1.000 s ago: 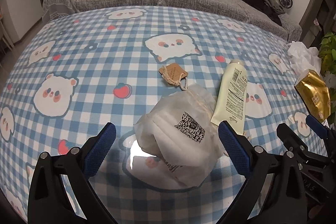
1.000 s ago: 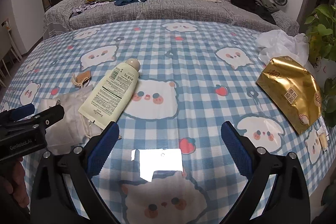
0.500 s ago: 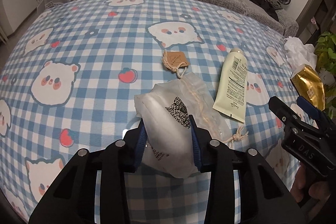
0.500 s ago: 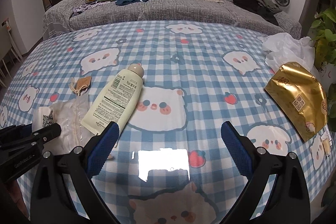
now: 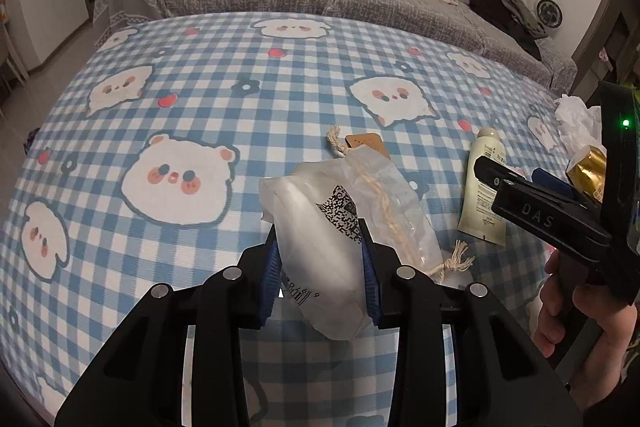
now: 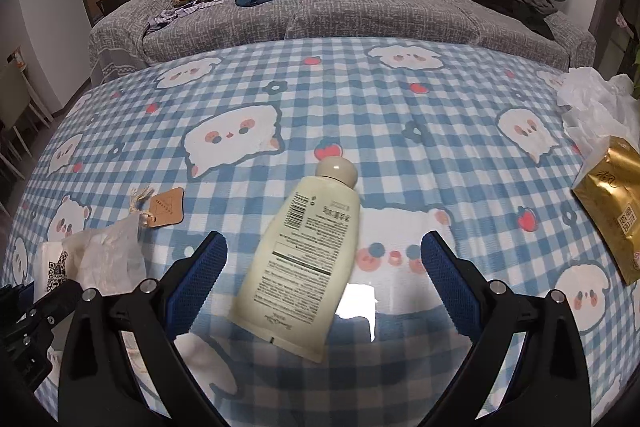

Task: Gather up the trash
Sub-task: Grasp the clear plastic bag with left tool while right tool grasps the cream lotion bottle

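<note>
My left gripper (image 5: 320, 267) is shut on a white translucent drawstring bag (image 5: 328, 227) with a QR code, held just above the checked tablecloth (image 5: 200, 115). The bag also shows at the left of the right wrist view (image 6: 100, 259). My right gripper (image 6: 322, 263) is open, its fingers either side of a cream lotion tube (image 6: 304, 251) lying on the cloth. The tube also shows in the left wrist view (image 5: 482, 191). A gold foil packet (image 6: 616, 211) and crumpled white tissue (image 6: 592, 103) lie at the right.
A brown cardboard tag with string (image 6: 166, 207) lies beside the bag. A grey sofa (image 6: 360, 11) with a backpack, cushion and clothes stands beyond the table's far edge. A plant is at the far right.
My left gripper closed on the white bag and lifted it a little. My right gripper moved left and now straddles the lotion tube.
</note>
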A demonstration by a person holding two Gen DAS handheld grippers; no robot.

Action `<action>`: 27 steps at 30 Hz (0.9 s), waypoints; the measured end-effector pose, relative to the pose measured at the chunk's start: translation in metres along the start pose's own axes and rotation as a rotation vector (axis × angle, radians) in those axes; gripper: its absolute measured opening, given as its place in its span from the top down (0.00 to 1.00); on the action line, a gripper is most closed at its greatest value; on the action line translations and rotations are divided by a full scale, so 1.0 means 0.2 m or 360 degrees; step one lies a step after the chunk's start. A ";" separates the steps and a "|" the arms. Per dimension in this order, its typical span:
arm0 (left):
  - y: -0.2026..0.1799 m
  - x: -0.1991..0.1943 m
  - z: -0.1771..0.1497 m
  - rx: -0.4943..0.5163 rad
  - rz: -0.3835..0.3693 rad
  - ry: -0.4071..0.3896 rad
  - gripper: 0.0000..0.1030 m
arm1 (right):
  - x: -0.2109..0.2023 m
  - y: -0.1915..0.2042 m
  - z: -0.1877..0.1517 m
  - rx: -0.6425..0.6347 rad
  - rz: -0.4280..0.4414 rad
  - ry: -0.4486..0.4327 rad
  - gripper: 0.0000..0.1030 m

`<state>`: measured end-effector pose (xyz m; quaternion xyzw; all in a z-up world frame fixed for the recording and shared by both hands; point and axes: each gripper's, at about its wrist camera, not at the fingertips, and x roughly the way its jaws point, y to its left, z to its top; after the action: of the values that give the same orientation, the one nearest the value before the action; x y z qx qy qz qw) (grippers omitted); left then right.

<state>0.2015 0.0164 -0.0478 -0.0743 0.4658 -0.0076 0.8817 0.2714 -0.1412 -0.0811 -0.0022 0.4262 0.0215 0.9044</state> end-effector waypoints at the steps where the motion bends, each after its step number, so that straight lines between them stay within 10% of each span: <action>1: 0.01 0.00 0.00 0.0004 0.0010 -0.0003 0.67 | 0.01 0.00 0.00 0.0015 -0.0005 0.0006 0.09; 11: 0.06 0.01 0.01 -0.0008 0.0051 -0.0011 0.67 | 0.15 0.01 0.00 0.0075 -0.0002 0.0095 0.42; 27: 0.02 0.00 -0.01 0.0007 0.0048 -0.0016 0.67 | 0.05 -0.02 -0.05 0.0090 0.0019 0.0087 0.44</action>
<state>0.1990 0.0203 -0.0488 -0.0655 0.4624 0.0052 0.8842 0.2703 -0.1452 -0.0948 0.0253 0.4511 0.0148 0.8920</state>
